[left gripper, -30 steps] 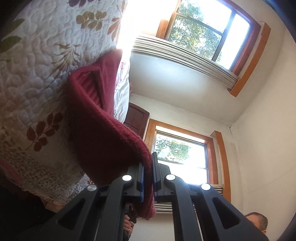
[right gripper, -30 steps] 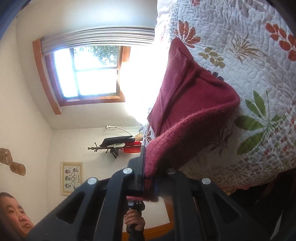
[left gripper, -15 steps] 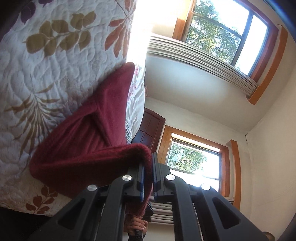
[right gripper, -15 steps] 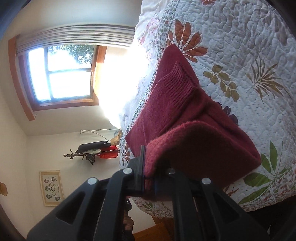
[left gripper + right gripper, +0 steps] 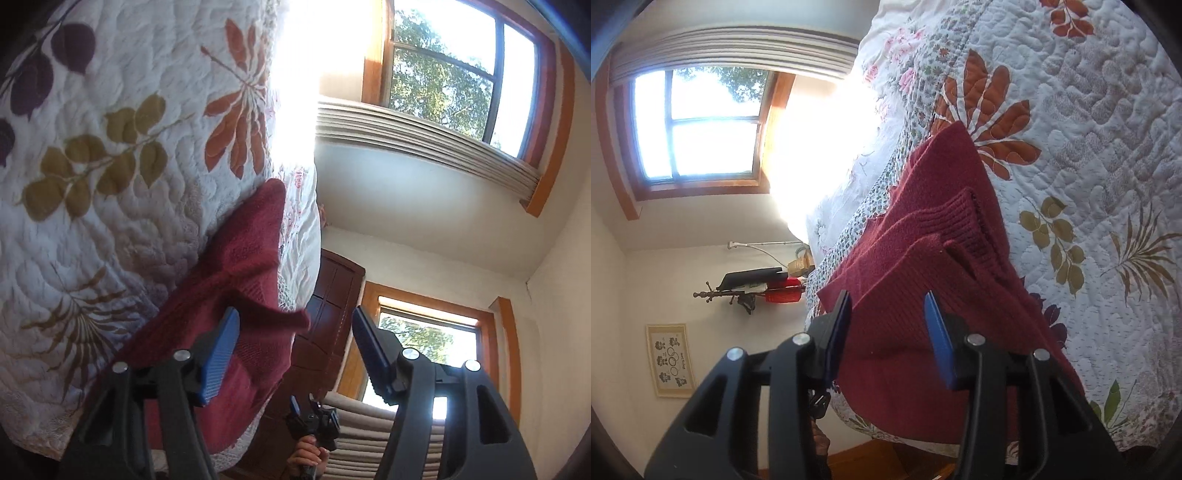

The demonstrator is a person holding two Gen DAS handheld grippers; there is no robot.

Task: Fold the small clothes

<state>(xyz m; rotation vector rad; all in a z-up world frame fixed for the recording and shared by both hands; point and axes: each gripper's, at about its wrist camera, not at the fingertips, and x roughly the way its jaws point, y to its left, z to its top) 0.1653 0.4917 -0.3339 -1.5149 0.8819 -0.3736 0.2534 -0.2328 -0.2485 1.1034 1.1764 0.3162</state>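
Observation:
A dark red knitted garment [image 5: 240, 280] lies folded on the leaf-patterned quilt [image 5: 110, 147] of a bed. In the left wrist view my left gripper [image 5: 295, 354] stands open at the garment's edge, its left blue pad over the cloth and its right pad off the bed. In the right wrist view the same red garment [image 5: 934, 280] lies doubled over with a ribbed cuff on top. My right gripper [image 5: 890, 332] is open just above it, both blue pads apart with cloth behind them. Both views are rolled sideways.
The quilt [image 5: 1089, 129] covers the bed to its edge. Beyond it are windows [image 5: 443, 74] with raised blinds, a dark wooden door [image 5: 325, 332] and a coat stand [image 5: 750, 291]. A hand holding the other gripper [image 5: 314, 424] shows low in the left wrist view.
Both grippers were shut on the red garment's edge and have opened, letting it drop folded onto the quilt. Both have come closer to the bed.

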